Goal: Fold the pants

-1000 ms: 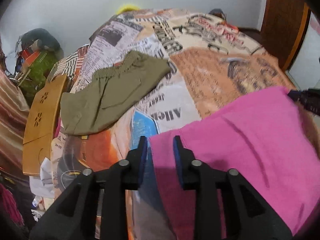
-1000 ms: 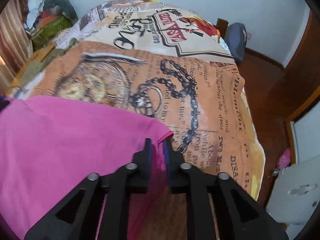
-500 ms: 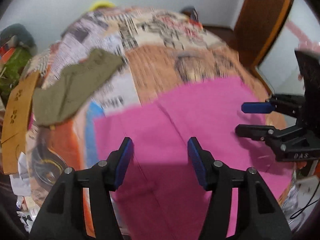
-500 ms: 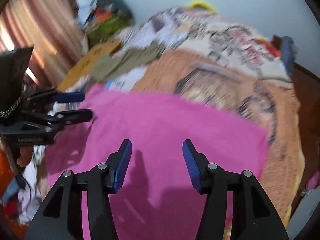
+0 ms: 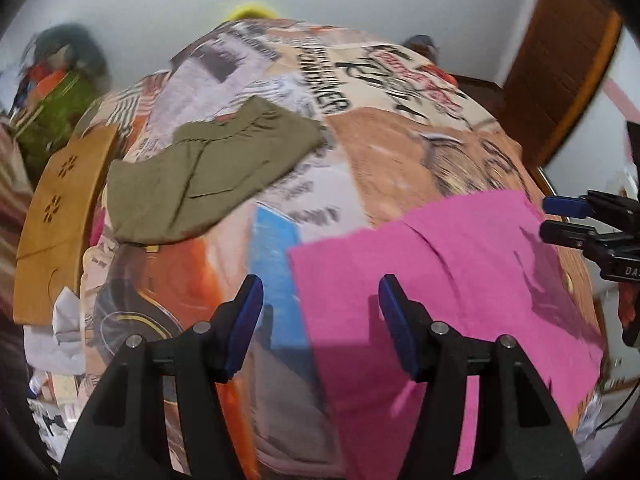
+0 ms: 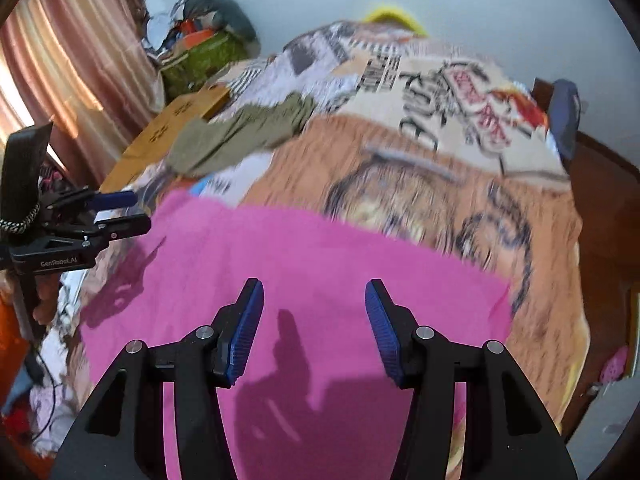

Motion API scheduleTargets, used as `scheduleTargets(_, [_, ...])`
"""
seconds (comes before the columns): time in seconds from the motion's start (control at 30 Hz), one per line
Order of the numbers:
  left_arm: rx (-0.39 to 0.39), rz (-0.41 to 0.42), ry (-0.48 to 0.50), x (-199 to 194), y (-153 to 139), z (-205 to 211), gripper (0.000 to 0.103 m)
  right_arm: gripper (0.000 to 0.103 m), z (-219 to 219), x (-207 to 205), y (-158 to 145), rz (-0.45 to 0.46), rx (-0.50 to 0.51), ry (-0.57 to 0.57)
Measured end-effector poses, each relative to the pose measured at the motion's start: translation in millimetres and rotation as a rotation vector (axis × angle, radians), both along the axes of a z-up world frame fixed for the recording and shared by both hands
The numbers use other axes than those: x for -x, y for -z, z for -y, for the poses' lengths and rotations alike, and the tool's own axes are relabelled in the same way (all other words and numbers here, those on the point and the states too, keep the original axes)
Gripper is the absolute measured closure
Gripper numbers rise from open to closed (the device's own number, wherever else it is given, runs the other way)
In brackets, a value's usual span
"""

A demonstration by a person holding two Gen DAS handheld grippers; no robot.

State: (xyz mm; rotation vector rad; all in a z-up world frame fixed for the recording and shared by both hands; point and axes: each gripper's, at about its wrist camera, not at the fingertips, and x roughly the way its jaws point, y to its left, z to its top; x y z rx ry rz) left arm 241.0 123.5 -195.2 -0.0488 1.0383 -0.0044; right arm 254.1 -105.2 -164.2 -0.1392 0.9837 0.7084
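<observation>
Since a second ago both grippers have let go of the pink pants [image 6: 304, 280] and drawn back above them; the fingers of each have just been opening, with nothing between them. Now the pink pants lie folded flat on the near part of the bed [image 6: 440, 184], on its printed cover. Their near edge is hidden behind the grippers in both views. Over the left edge of the pants hangs the left gripper [image 5: 320, 304], fingers [image 5: 250, 312] released and apart. Above the middle of the pants is the right gripper [image 6: 314, 312], likewise released. Farther up the bed lie olive pants [image 5: 208, 176], folded (the right view blurs them badly). Beside the bed stands a carved wooden board [image 5: 60, 216], partly cut off. Behind it a pile of clothes [image 5: 60, 92] is too smeared to sort out.
</observation>
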Motion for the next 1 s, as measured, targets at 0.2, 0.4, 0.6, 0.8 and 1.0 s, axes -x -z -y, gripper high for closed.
scheduleTargets(0.2, [0.051,-0.084,0.027,-20,28,-9,0.043,0.054,-28,-24,13,0.031,0.071,-0.032])
scheduleTargets(0.4, [0.049,-0.065,0.056,-7,38,-2,0.043,0.054,-50,-37,38,0.023,0.135,-0.099])
scheduleTargets(0.6, [0.105,-0.072,0.049,-3,39,-9,0.043,0.061,-62,-42,52,-0.017,0.112,-0.167])
scheduleTargets(0.8, [0.088,-0.066,0.051,-4,36,-6,0.044,0.089,-60,-32,52,-0.005,0.095,-0.183])
scheduleTargets(1.0, [0.060,-0.057,0.042,-1,30,-3,0.044,0.099,-70,-20,49,0.116,0.169,-0.189])
